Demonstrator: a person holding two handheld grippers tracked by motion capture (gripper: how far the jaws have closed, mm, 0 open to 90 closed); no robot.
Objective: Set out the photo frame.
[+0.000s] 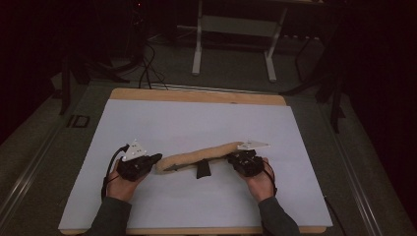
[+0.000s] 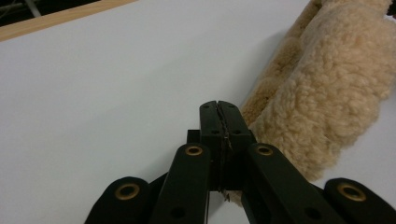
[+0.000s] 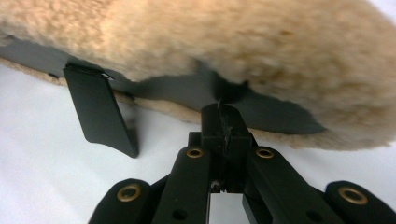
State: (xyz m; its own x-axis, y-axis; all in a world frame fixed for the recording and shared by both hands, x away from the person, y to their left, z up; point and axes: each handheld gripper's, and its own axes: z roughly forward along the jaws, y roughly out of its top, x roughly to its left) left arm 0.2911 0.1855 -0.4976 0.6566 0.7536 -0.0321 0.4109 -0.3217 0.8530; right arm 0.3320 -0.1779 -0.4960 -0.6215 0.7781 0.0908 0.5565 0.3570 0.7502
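Broadly, a white sheet (image 1: 196, 123) covers most of the wooden table (image 1: 196, 95), and across its near half lies a long tan fleece pad (image 1: 201, 156), running from lower left to upper right. From the pad's near edge a short black strap tab (image 1: 202, 168) sticks out onto the sheet; the right gripper view shows the pad's dark underside (image 3: 187, 91) lifted off the sheet there. The left gripper (image 1: 153, 159) rests at the pad's left end with its jaws pressed together and nothing between them, the fleece just beside their tips. The right gripper (image 1: 233, 158) sits at the pad's right end, jaws fully closed too, tips at the dark backing; whether they pinch it I cannot tell.
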